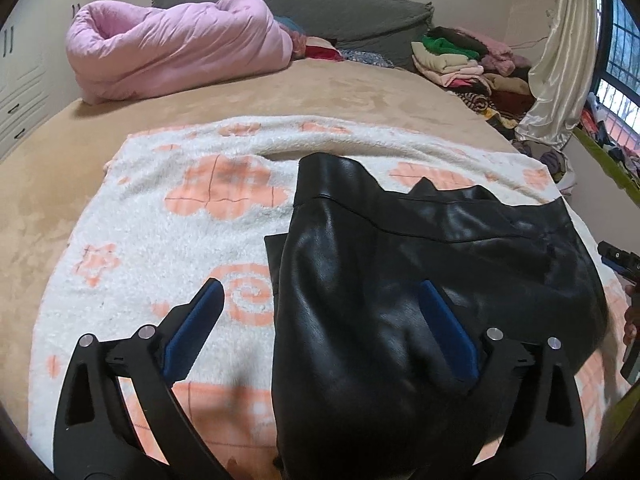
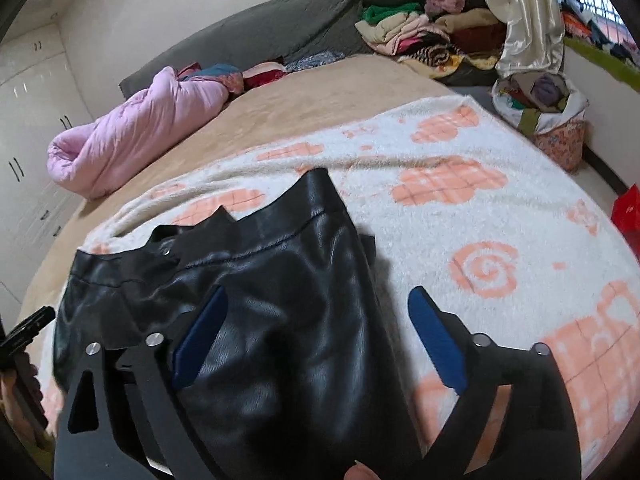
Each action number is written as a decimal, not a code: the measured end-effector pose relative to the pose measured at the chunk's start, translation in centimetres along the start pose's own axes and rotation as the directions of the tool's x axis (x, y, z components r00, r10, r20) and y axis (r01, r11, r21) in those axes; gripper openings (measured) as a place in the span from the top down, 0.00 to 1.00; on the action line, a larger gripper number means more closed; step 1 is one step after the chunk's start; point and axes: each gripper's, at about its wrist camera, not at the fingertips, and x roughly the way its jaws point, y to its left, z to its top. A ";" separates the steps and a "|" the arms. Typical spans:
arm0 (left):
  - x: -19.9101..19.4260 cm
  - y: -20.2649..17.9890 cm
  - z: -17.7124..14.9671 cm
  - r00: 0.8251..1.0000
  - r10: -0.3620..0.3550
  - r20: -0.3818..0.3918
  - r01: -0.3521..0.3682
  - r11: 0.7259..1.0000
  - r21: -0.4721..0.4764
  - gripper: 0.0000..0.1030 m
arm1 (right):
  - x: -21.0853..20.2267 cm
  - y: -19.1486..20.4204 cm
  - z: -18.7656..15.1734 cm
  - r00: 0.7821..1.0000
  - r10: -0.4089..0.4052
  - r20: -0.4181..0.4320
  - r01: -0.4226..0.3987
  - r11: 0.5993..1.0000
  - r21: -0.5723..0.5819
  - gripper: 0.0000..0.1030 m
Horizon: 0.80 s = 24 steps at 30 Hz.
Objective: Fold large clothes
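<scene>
Black leather garment (image 1: 400,264): lying on fleece blanket (image 1: 168,240), bed centre. Left tongs (image 1: 320,300), right tongs (image 2: 316,304): spread wide, empty. Blanket bare leftward. Right view only: laundry bag (image 2: 540,112) beside bed.

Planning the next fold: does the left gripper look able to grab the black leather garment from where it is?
Probably yes. The left gripper stands open, with the black leather garment lying between its fingers and nothing covering it.

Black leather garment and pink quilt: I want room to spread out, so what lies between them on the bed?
In the left wrist view, only white-and-orange fleece blanket and bare tan bed cover lie between the black leather garment and the pink quilt.
</scene>
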 end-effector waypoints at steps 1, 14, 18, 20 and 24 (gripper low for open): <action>-0.2 0.0 0.0 1.000 -0.004 0.001 0.004 1.000 0.000 0.11 | -0.1 -0.1 -0.3 1.000 0.001 -0.021 -0.001 1.000 -0.010 0.10; 0.2 2.5 -2.8 0.988 -0.112 -0.110 0.099 0.988 -0.120 0.09 | -0.6 -2.5 -3.7 0.987 0.097 -0.128 -0.084 0.991 0.103 0.08; 2.2 3.5 -4.3 0.964 -0.200 -0.178 0.158 0.962 -0.224 0.09 | 0.7 -3.1 -4.6 0.980 0.099 -0.172 -0.077 0.989 0.129 0.08; 3.1 3.6 -4.9 0.955 -0.229 -0.190 0.176 0.950 -0.260 0.09 | 1.5 -3.4 -5.1 0.974 0.129 -0.185 -0.101 0.983 0.153 0.08; 3.7 3.6 -5.4 0.957 -0.245 -0.157 0.195 0.940 -0.282 0.09 | 2.2 -3.8 -5.4 0.971 0.188 -0.145 -0.159 0.969 0.188 0.23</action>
